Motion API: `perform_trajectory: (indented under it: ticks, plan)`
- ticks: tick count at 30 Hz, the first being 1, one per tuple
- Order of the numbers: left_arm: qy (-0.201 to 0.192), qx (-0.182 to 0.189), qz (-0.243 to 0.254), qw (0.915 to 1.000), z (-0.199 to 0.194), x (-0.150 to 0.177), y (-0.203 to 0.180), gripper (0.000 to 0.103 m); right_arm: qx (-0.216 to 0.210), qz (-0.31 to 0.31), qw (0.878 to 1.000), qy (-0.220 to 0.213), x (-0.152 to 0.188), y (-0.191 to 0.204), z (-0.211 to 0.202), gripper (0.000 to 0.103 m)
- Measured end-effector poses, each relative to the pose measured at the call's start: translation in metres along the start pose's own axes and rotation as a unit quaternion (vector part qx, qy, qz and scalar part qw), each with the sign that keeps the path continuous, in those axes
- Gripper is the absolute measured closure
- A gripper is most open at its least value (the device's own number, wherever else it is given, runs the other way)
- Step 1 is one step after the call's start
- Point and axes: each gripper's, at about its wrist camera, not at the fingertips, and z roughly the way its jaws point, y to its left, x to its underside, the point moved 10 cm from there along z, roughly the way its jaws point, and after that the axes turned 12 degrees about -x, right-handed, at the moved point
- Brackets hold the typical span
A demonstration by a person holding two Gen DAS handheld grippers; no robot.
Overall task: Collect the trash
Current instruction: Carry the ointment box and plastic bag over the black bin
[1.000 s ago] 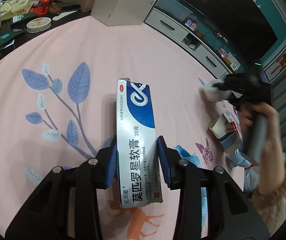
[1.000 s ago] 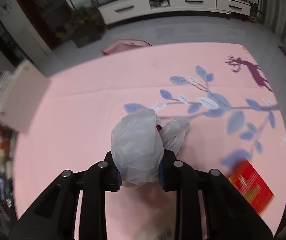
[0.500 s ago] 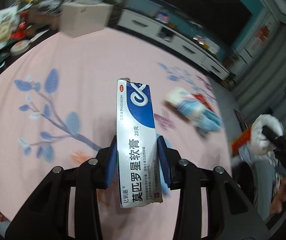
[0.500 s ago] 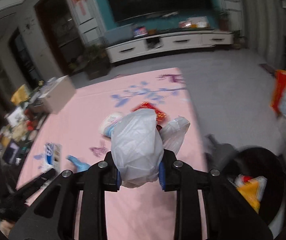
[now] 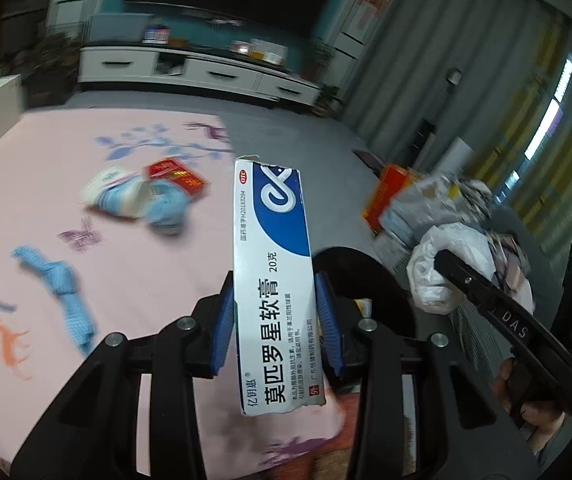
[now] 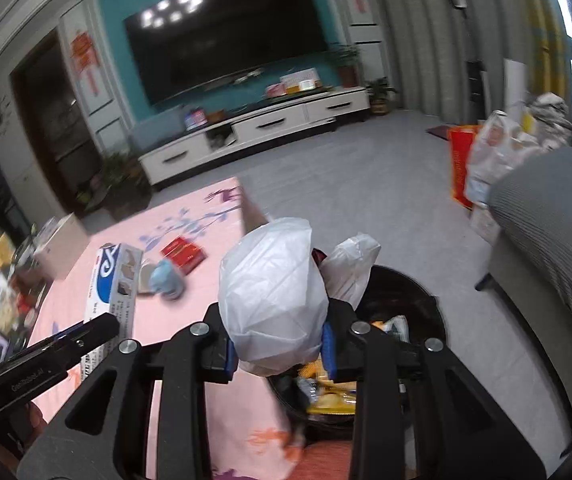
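My left gripper (image 5: 273, 300) is shut on a white and blue ointment box (image 5: 273, 240), which stands up between the blue pads. My right gripper (image 6: 277, 336) has a crumpled white plastic bag (image 6: 273, 280) between its pads; its jaws are opening, and the pads still touch the bag. A round black bin (image 6: 426, 300) with yellow wrappers inside stands on the floor just off the table's edge, below and slightly right of the bag. In the left wrist view the bin (image 5: 370, 276) sits right behind the box, and the bag (image 5: 446, 256) hangs to its right.
The pink tablecloth (image 5: 125, 280) carries a paper cup (image 5: 105, 184), a red packet (image 5: 177, 174) and blue cloth pieces (image 5: 65, 280). A grey sofa (image 6: 546, 240) stands to the right. Bags and an orange box (image 6: 470, 160) sit on the grey floor.
Both grippers have swung from over the table to its right edge, each keeping its load. The black bin has come into view under them.
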Motion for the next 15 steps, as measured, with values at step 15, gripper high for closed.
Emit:
perform_trajectory:
  ticks: [15]
  plan:
    - [0.123, 0.075, 0.077, 0.9866, 0.093, 0.034, -0.128, 0.064, 0.045, 0.107, 0.993, 0.016, 0.03, -0.11, 0.014, 0.07]
